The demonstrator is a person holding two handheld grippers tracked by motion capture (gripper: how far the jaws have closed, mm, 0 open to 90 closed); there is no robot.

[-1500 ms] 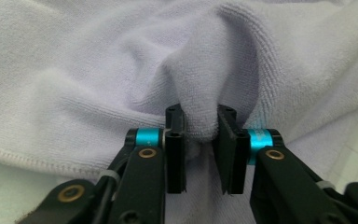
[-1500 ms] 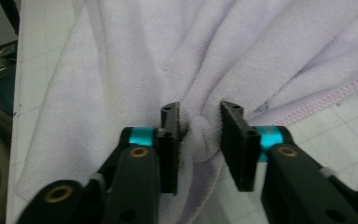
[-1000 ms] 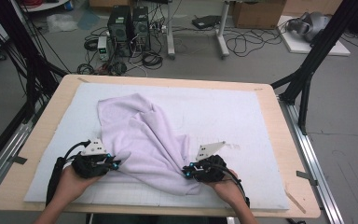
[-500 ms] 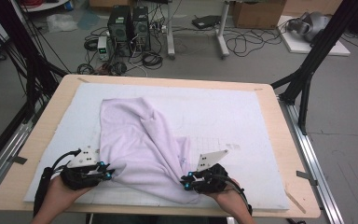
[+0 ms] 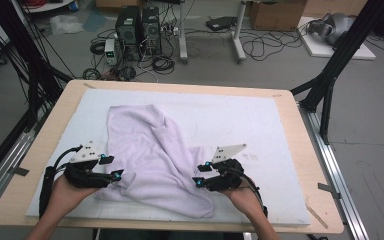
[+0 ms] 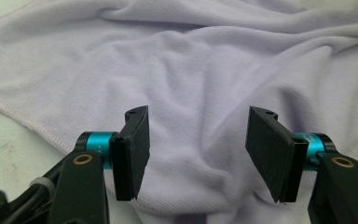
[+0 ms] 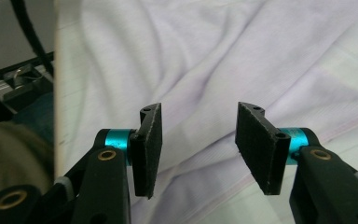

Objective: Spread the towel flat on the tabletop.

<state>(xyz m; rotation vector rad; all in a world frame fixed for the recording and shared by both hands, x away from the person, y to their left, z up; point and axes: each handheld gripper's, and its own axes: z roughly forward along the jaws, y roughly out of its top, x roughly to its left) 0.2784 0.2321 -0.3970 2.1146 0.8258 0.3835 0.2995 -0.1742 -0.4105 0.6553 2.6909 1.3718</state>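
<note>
A crumpled lavender towel (image 5: 155,155) lies on the white mat (image 5: 265,125), running from the back left toward the near edge. My left gripper (image 5: 111,167) sits at its near left edge and my right gripper (image 5: 201,174) at its near right edge, each held in a hand. Both sets of jaws have just been opening. In the left gripper view the left gripper (image 6: 198,140) stands open, and the towel (image 6: 191,70) lies beyond the pads, untouched. In the right gripper view the right gripper (image 7: 198,140) stands open over the towel (image 7: 214,56), gripping nothing.
The mat covers most of a wooden table (image 5: 307,150). Black frame struts (image 5: 330,75) rise at the table's left and right sides, with metal rails along them. Computers and cables (image 5: 140,30) stand on the floor behind. The mat's near edge (image 7: 56,93) shows in the right gripper view.
Both grippers held the towel's near edge shut and drew it toward the person. Now both have opened and let go, and the towel lies flatter.
</note>
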